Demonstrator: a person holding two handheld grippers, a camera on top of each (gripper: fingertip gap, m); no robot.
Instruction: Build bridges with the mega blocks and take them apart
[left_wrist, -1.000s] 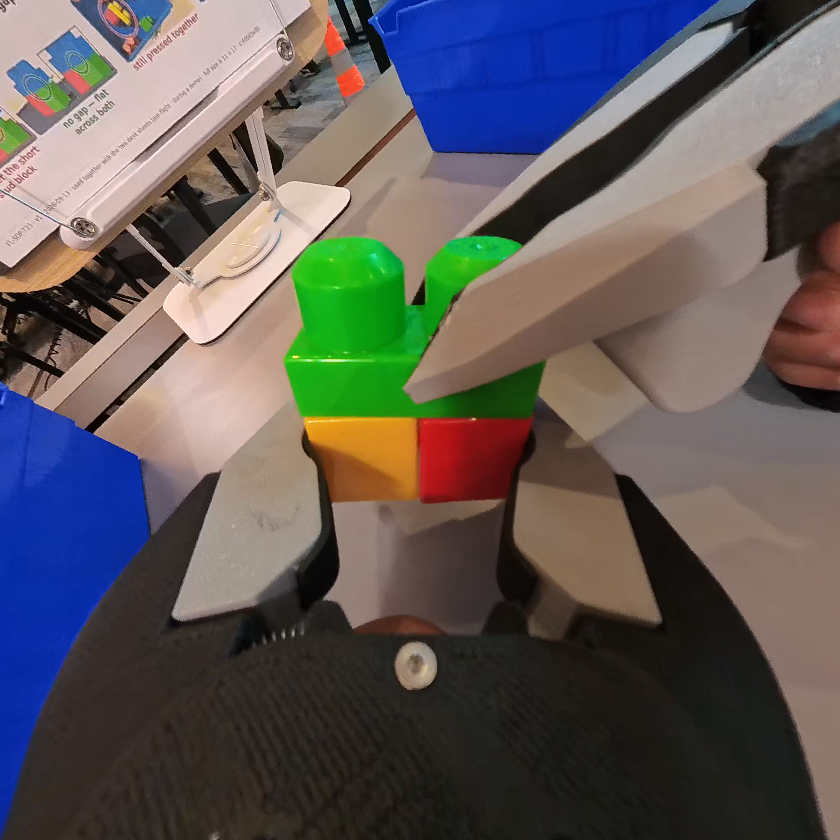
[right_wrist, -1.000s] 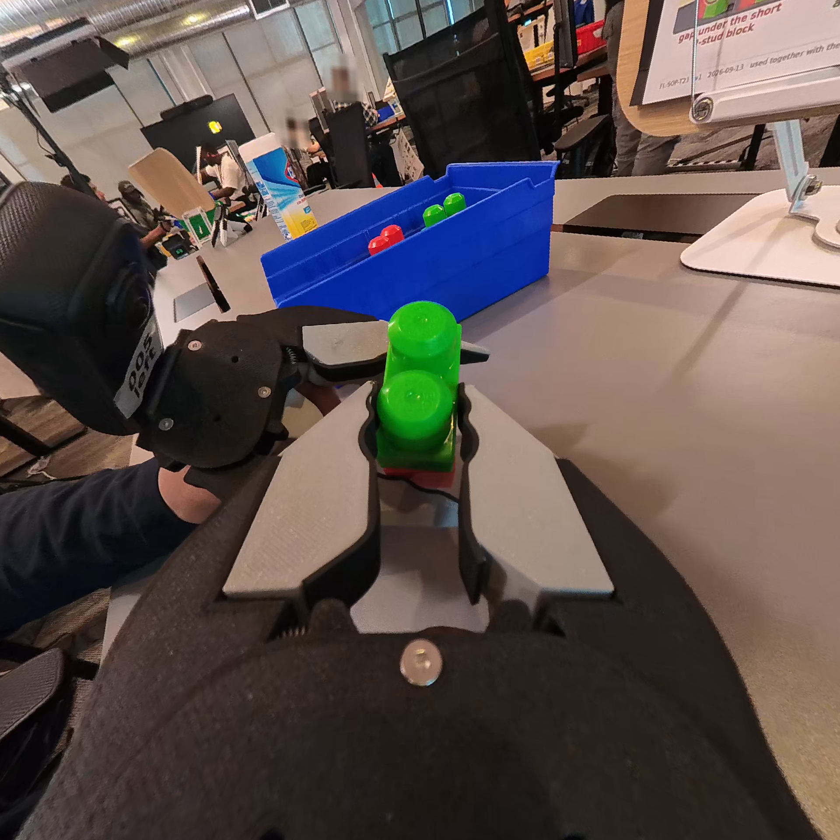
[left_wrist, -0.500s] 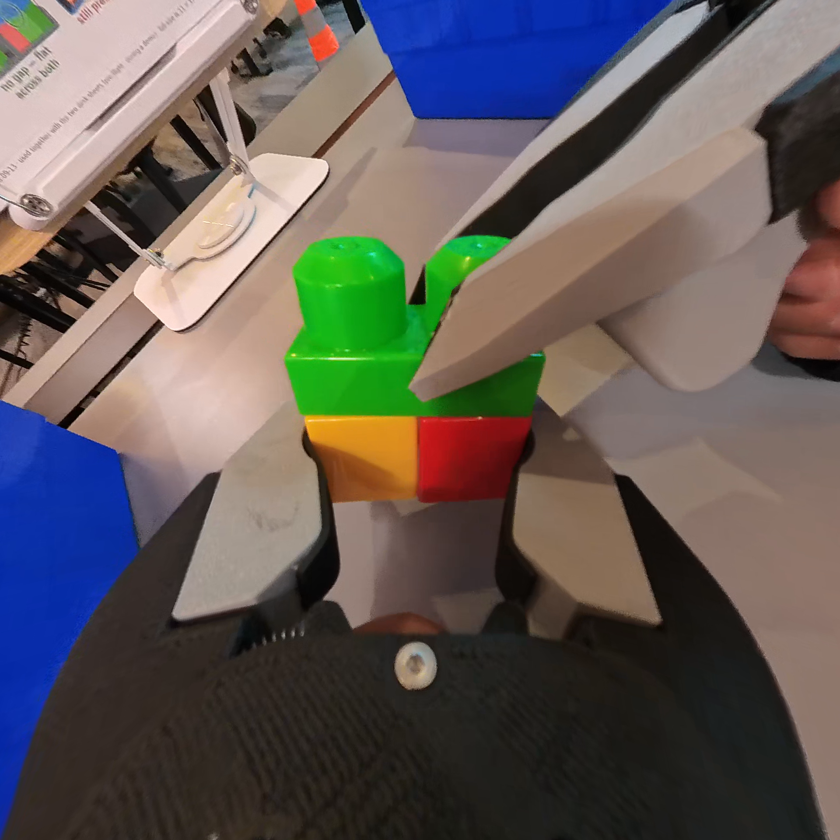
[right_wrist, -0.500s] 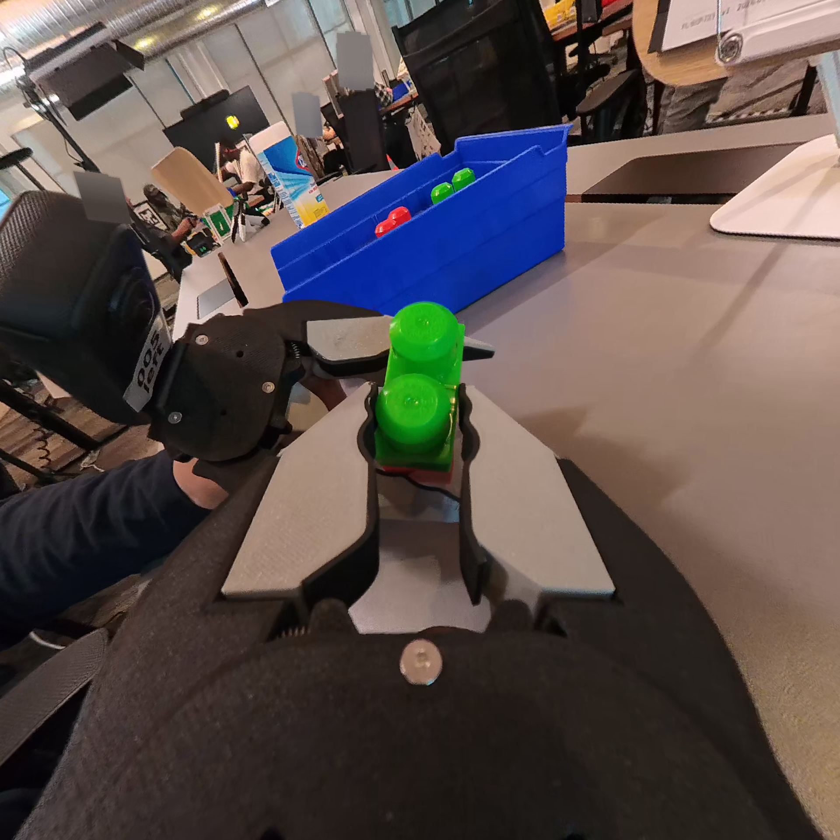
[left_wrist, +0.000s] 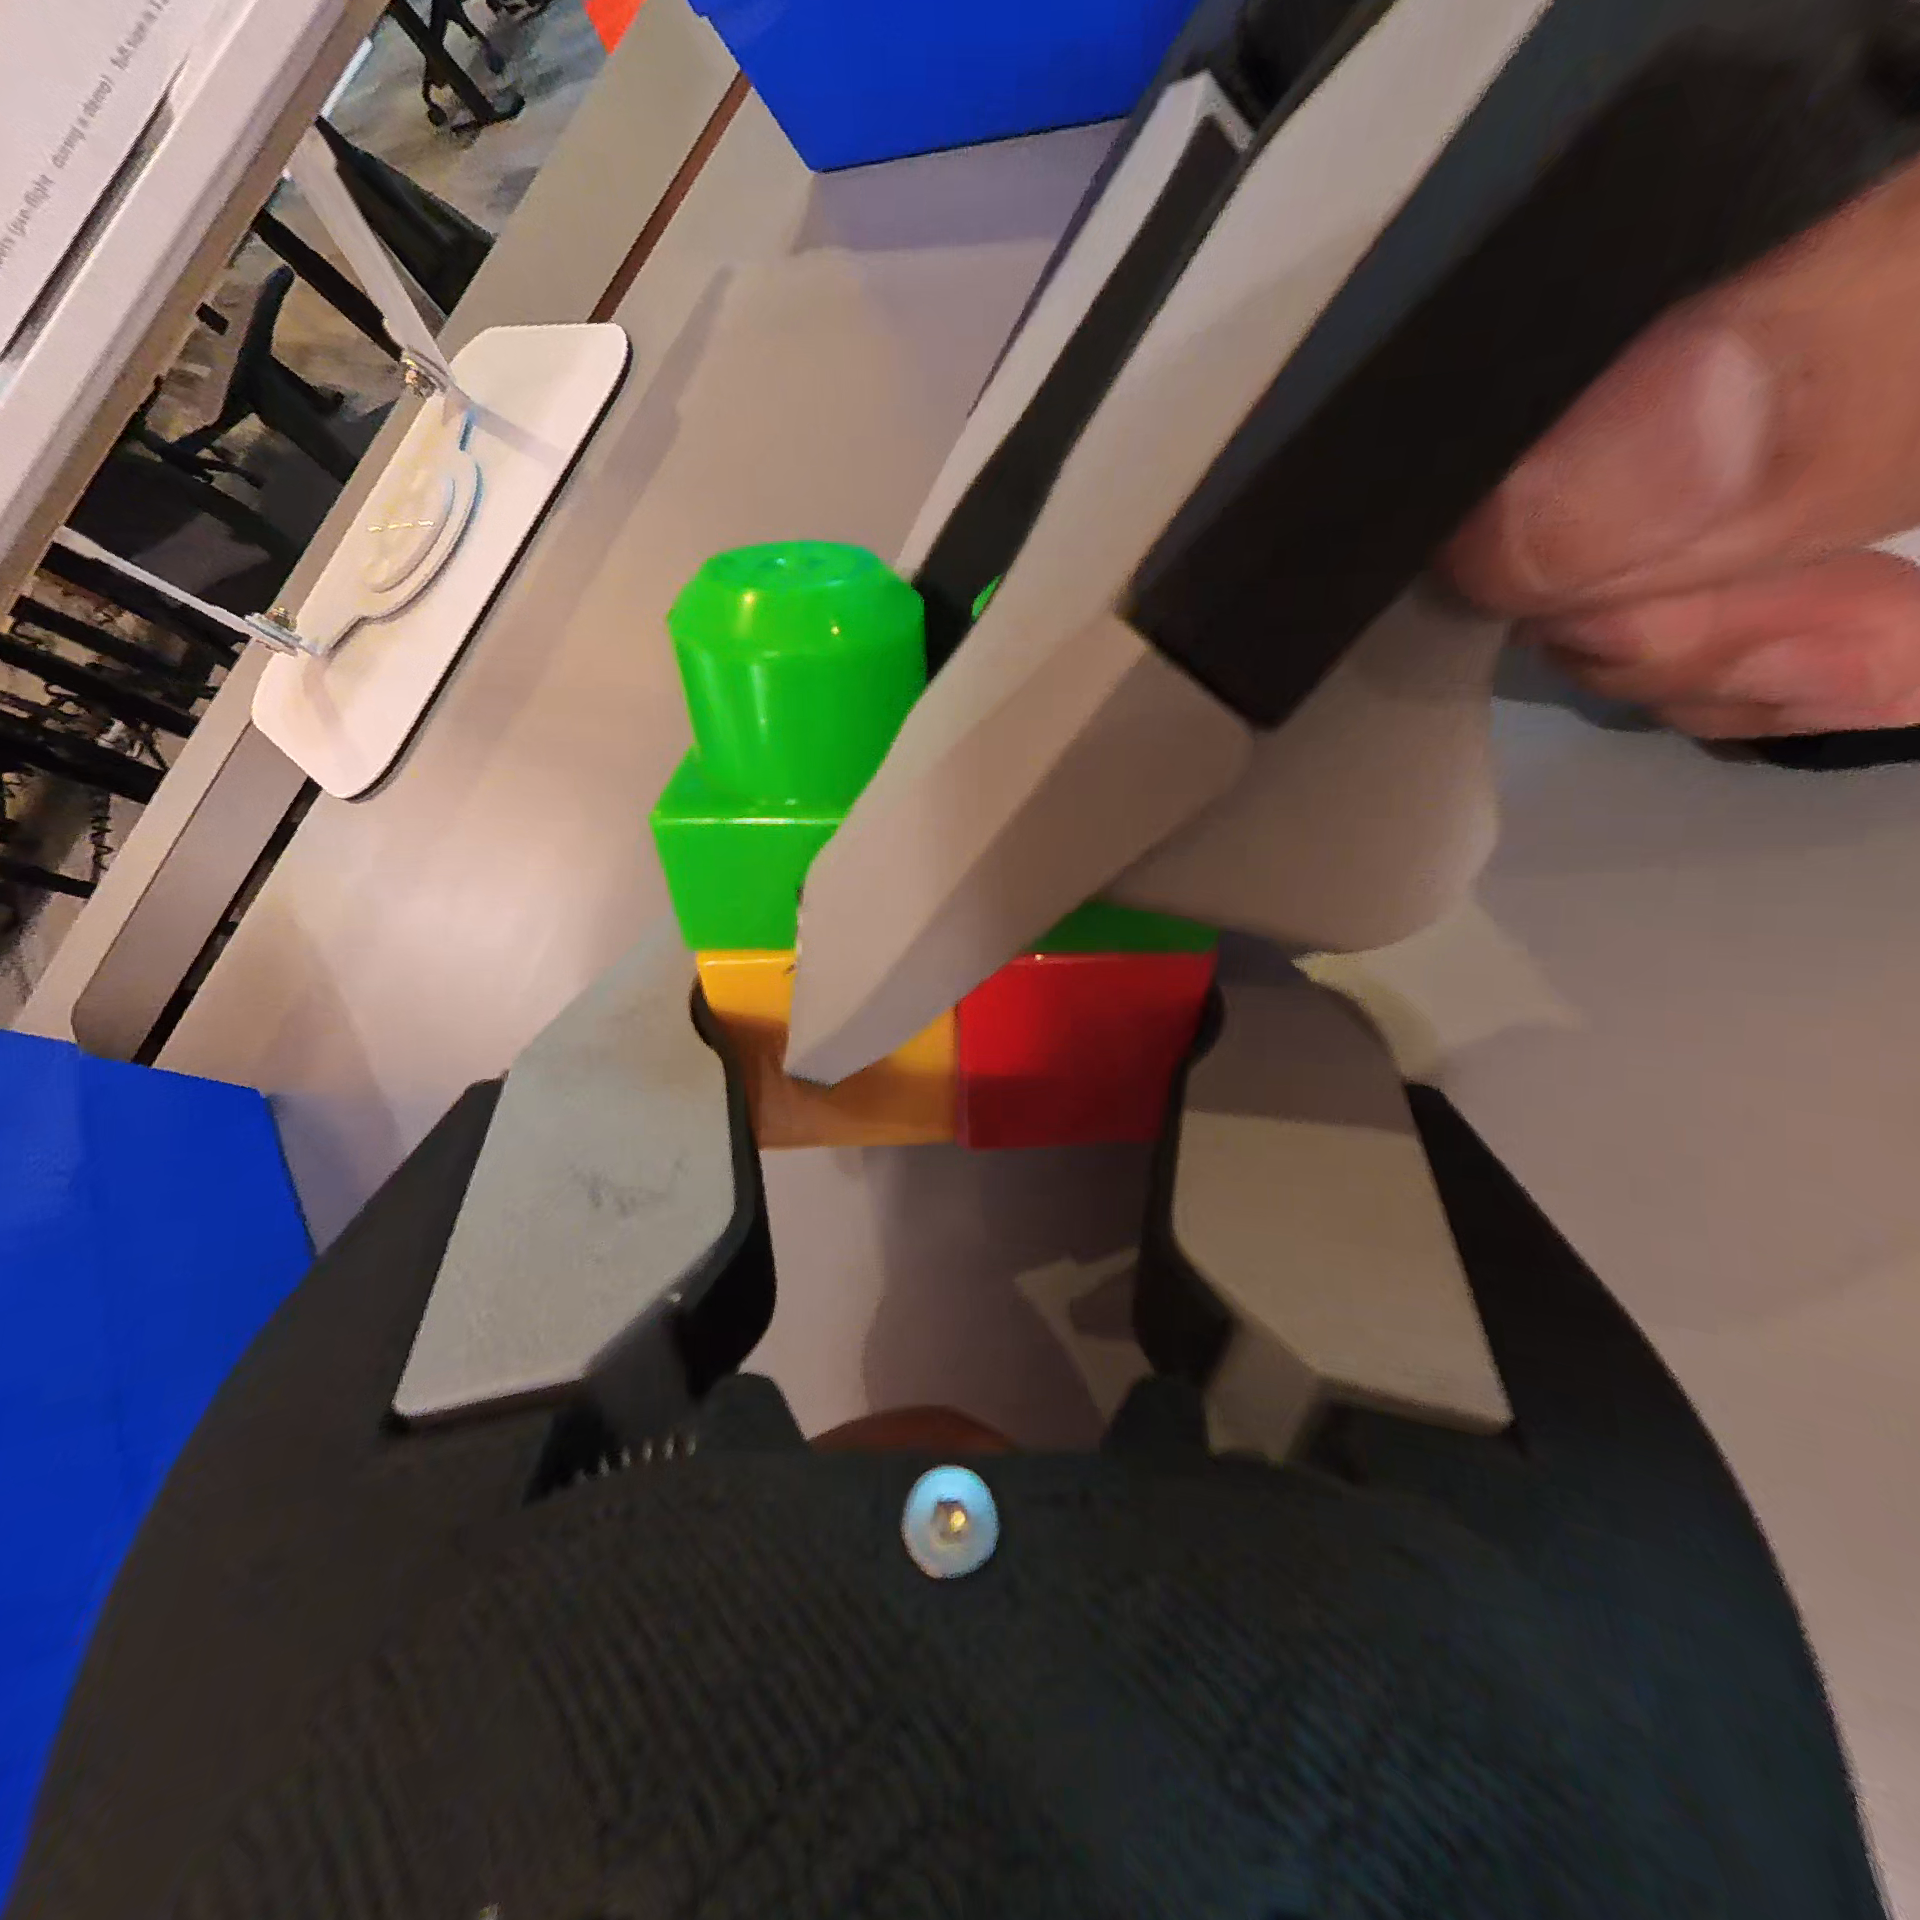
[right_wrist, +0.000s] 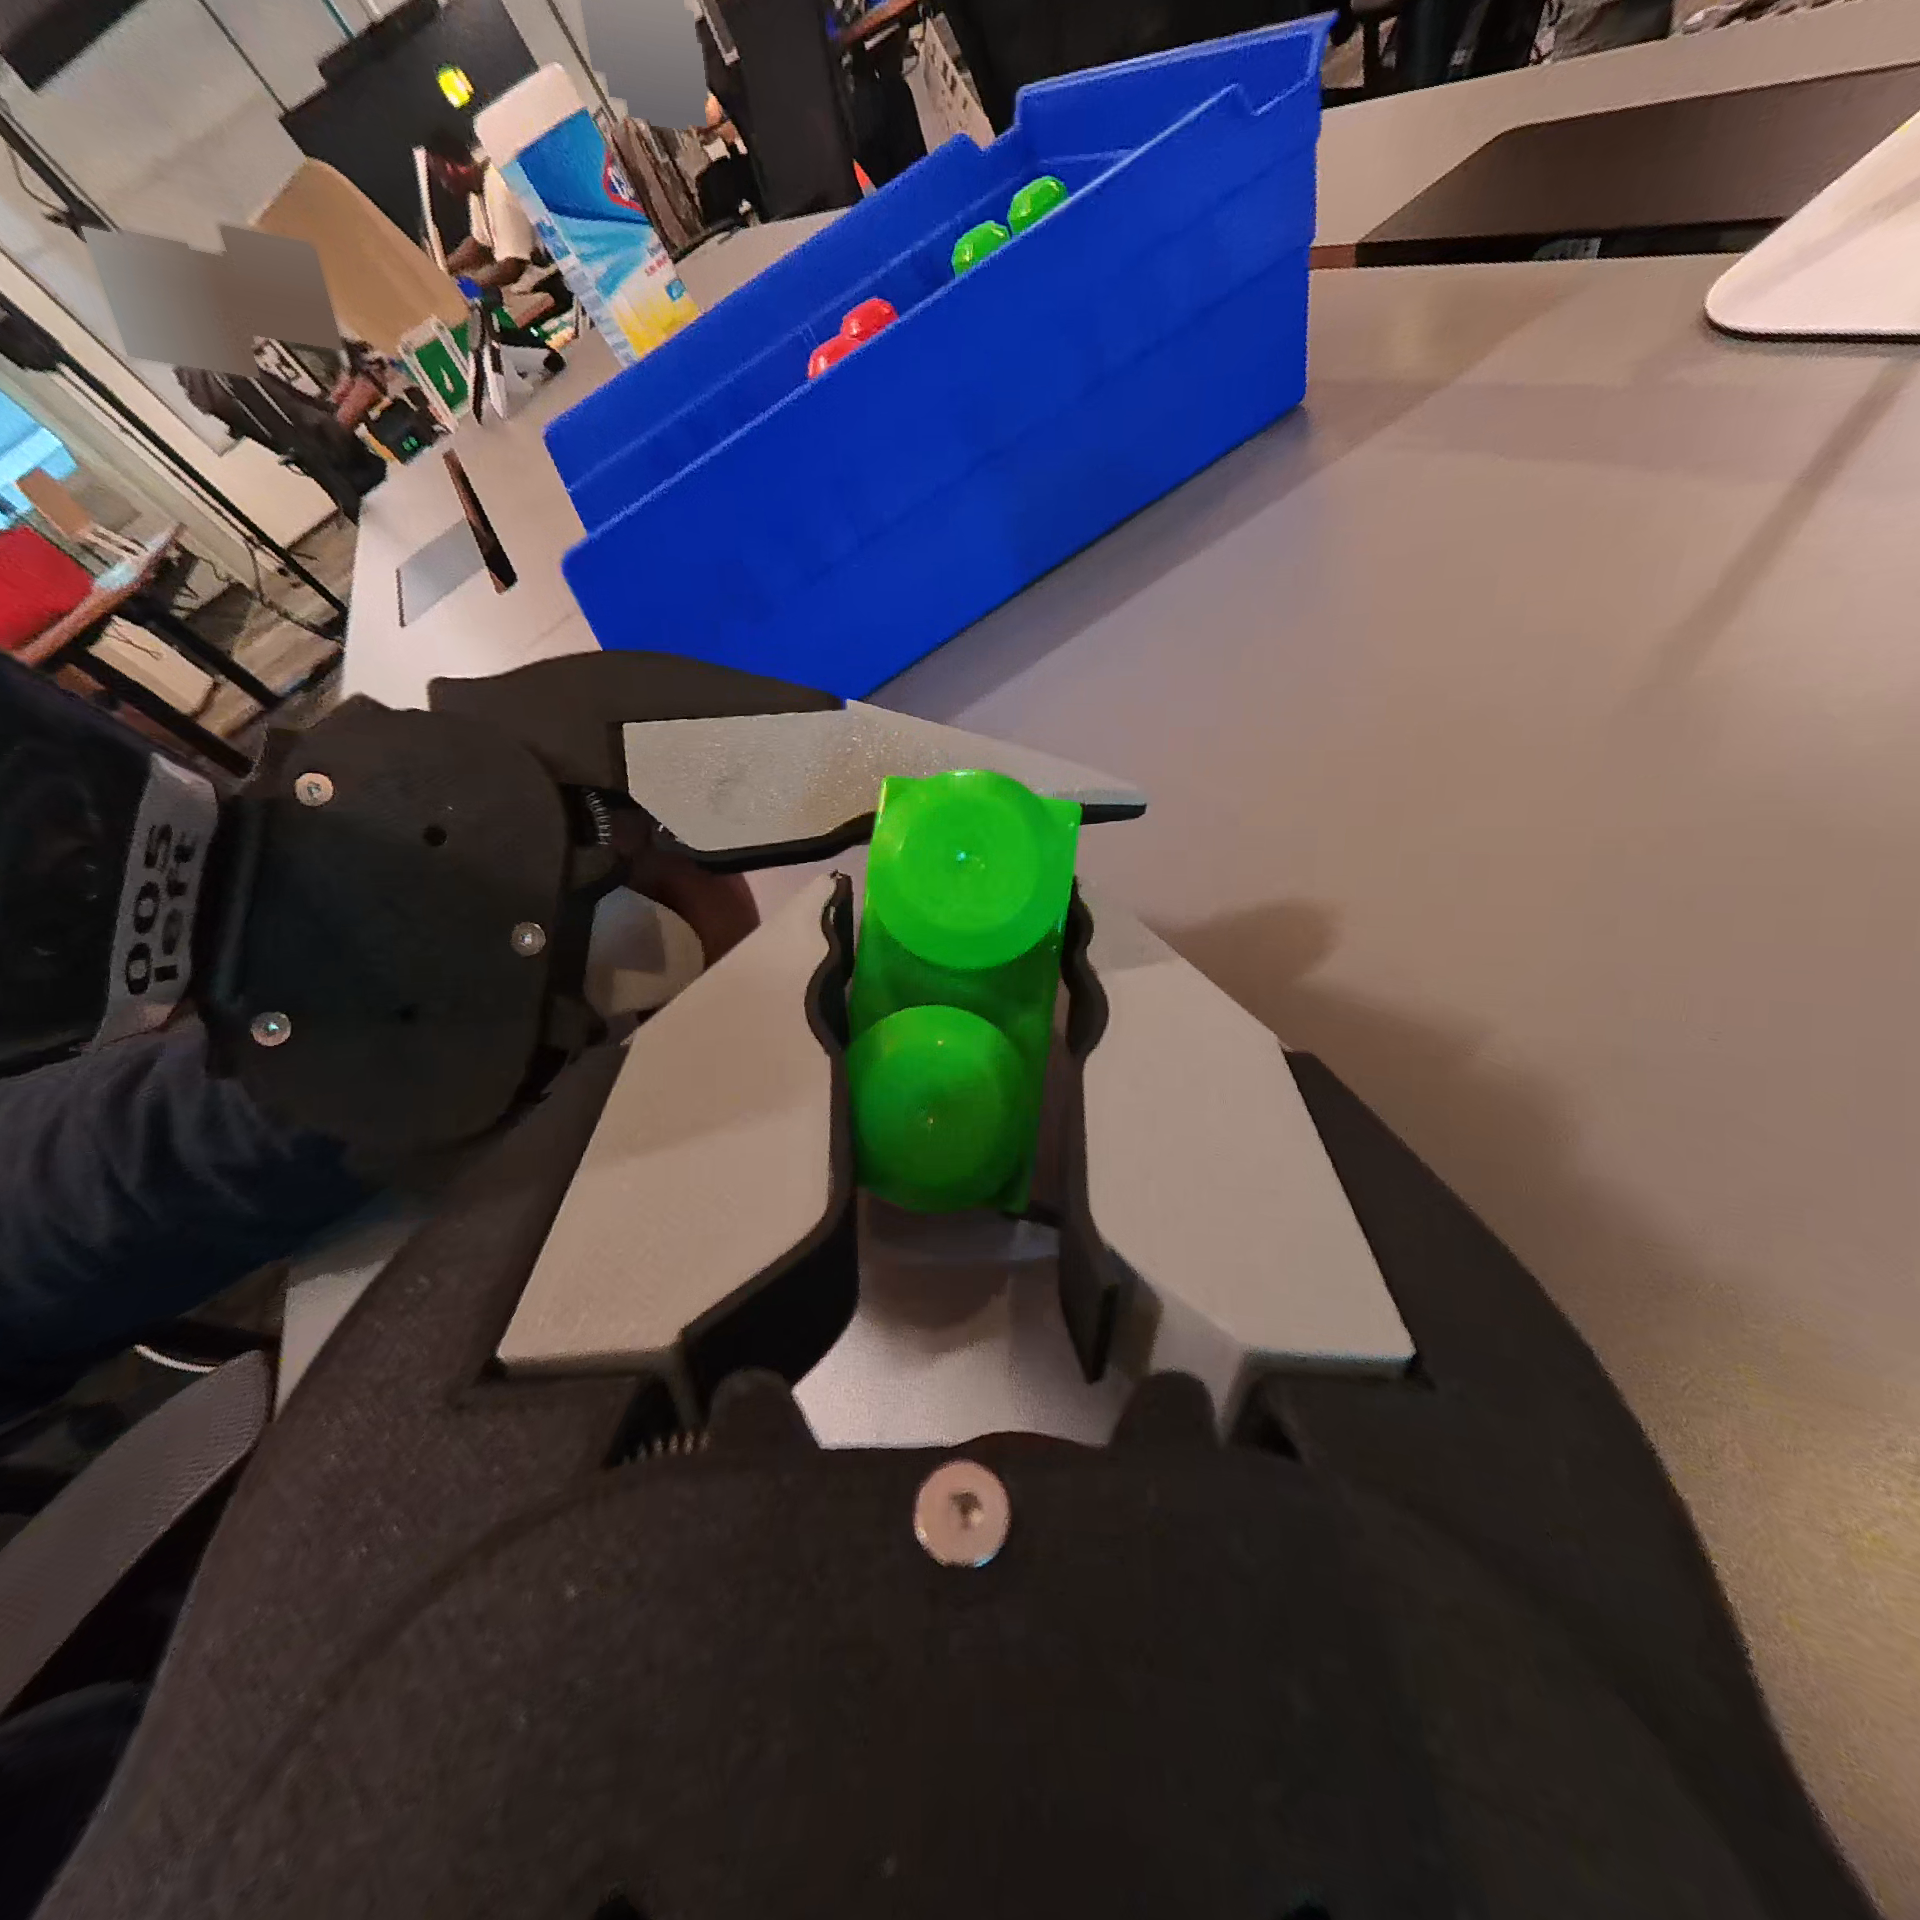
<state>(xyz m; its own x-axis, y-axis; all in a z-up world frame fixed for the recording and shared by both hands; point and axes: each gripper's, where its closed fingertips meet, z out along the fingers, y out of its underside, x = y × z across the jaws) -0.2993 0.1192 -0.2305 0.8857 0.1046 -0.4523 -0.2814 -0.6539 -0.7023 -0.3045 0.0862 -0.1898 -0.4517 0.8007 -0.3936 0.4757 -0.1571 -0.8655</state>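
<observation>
Pinching the two lower pieces, the left gripper (left_wrist: 956, 1049) at the bottom of the left wrist view clamps the small yellow plastic block (left_wrist: 883, 1091) and the small red plastic block (left_wrist: 1081, 1049) side by side between its fingers. Just above them, the bright green two-stud plastic block (left_wrist: 748, 821) now sits tilted and twisted against the pair, where half a second ago it lay square on top. I judge it is being pried off, so the bridge is coming apart.

From the right wrist view's centre, the right gripper (right_wrist: 951, 1039) squeezes that green block across its narrow sides, both studs showing. Farther up that frame, only this view reveals the blue plastic bin (right_wrist: 1039, 447) holding spare red and green blocks on the grey surface (right_wrist: 1507, 727).
</observation>
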